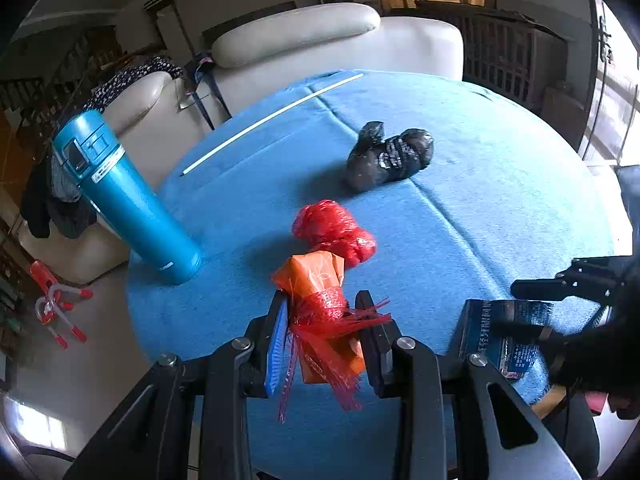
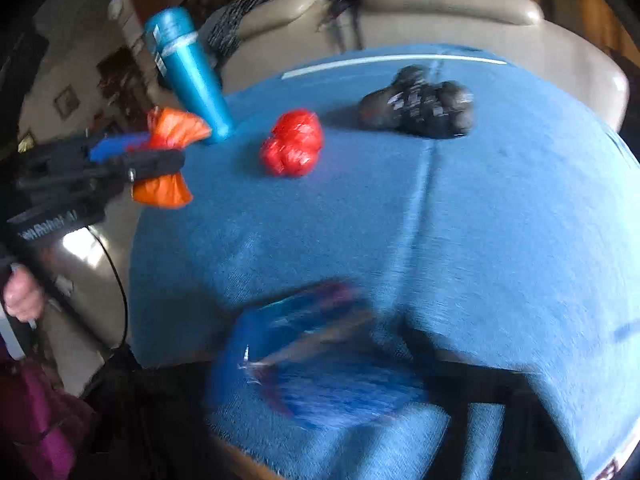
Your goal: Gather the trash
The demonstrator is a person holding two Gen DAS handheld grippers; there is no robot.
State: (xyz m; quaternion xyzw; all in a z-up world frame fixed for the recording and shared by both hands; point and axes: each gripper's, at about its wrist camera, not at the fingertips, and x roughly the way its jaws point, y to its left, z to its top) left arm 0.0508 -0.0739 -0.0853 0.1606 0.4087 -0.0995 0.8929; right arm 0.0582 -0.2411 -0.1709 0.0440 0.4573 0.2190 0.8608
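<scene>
The trash is partly collected: the orange bag (image 1: 320, 280) is pinched by the left gripper (image 1: 324, 320). The blue packet (image 1: 504, 336) lies between the right gripper (image 1: 520, 308) fingers; their grip cannot be told. The red bag (image 1: 334, 232) and the black bag (image 1: 390, 156) are left on the counter (image 1: 480, 220).

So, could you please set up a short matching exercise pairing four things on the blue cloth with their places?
Things:
1. orange bag
2. red bag
3. black bag
4. teal flask

Places:
A. standing at the cloth's left edge
B. farthest back on the cloth
C. held in the left gripper
D. lying mid-cloth

Pairs: 1-C, 2-D, 3-B, 4-A

Teal flask (image 1: 124, 196), perhaps a sofa (image 1: 320, 52).
</scene>
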